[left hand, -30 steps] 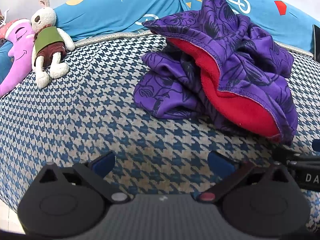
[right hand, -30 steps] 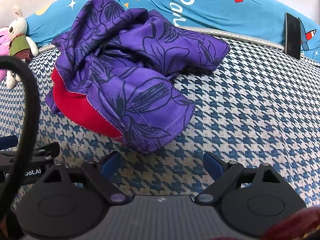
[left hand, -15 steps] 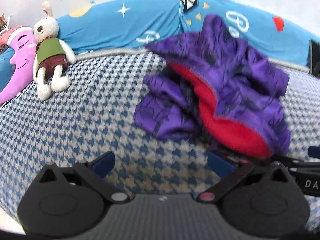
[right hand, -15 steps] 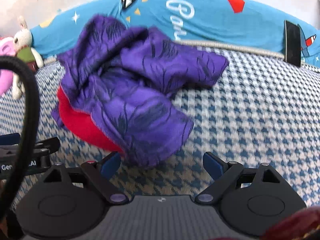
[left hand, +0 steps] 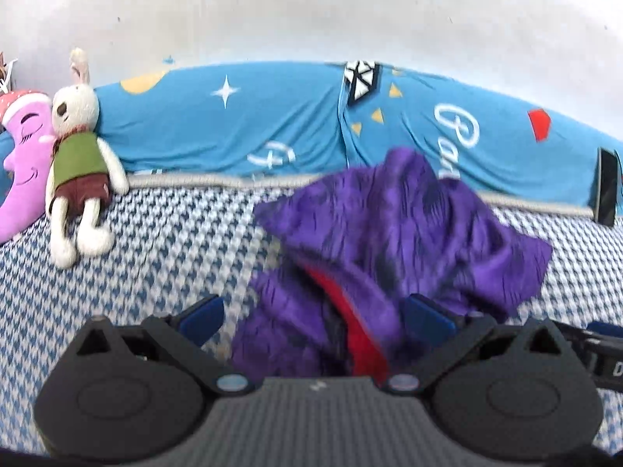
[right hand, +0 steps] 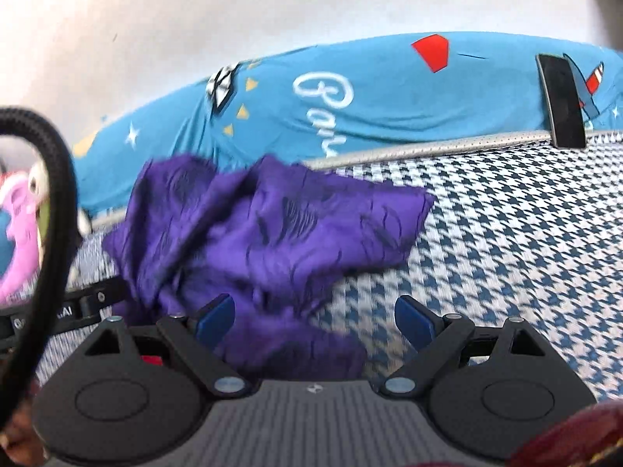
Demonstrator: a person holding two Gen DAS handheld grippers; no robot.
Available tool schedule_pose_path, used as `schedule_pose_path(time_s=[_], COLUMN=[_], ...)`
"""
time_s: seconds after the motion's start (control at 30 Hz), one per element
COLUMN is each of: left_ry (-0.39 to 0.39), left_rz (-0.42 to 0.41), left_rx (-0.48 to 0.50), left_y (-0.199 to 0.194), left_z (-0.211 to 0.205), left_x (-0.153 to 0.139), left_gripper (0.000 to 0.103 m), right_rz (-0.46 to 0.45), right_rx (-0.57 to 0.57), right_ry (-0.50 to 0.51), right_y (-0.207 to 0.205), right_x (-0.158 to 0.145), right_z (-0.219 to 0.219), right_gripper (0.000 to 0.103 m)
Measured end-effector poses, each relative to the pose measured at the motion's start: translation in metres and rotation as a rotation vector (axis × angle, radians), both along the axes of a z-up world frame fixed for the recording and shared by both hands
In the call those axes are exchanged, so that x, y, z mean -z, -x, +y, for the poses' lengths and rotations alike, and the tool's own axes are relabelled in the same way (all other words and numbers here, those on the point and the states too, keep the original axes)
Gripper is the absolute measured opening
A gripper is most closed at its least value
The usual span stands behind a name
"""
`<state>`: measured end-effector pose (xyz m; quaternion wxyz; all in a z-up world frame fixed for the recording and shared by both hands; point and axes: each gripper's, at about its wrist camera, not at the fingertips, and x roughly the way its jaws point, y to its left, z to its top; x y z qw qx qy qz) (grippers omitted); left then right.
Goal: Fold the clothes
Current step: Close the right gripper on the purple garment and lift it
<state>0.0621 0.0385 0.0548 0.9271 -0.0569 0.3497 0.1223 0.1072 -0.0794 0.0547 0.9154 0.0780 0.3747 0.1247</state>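
The bed (left hand: 155, 241) with the houndstooth cover is carrying a purple garment (left hand: 409, 233), which is lying crumpled in a heap, red lining (left hand: 350, 323) showing. It is looking soft, light and floppy. Both the left tongs (left hand: 315, 321) and the right tongs (right hand: 311, 315) are standing apart, empty, with the cloth's near edge reaching between them. A hemmed edge or corner is probably giving the best hold.

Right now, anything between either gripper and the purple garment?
Nothing visible. The garment lies crumpled on the houndstooth cover, with part of it already between the open fingers of the left gripper and the right gripper. The rabbit toy sits well off to the side.
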Motion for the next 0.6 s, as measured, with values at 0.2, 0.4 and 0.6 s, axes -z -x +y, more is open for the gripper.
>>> schedule_pose_path(time_s=[0.2,0.4,0.6], left_ry=[0.006,-0.051,-0.110], left_rz=[-0.002,0.059,0.124], left_rx=[0.013,-0.029,-0.103], left_y=[-0.034,-0.041,-0.038], left_z=[0.003,0.014,0.032], left_x=[0.005,0.024,0.041], left_gripper=[0.103,0.103,0.103], right_rz=[0.027,0.071,0.067], right_rx=[0.047,0.054,0.033], right_ry=[-0.148,-0.152,-0.125], right_y=[-0.031,-0.055,-0.065], right_x=[0.002,0.015,0.033], right_z=[-0.005,0.015,0.033], right_gripper=[0.090,0.090,0.065])
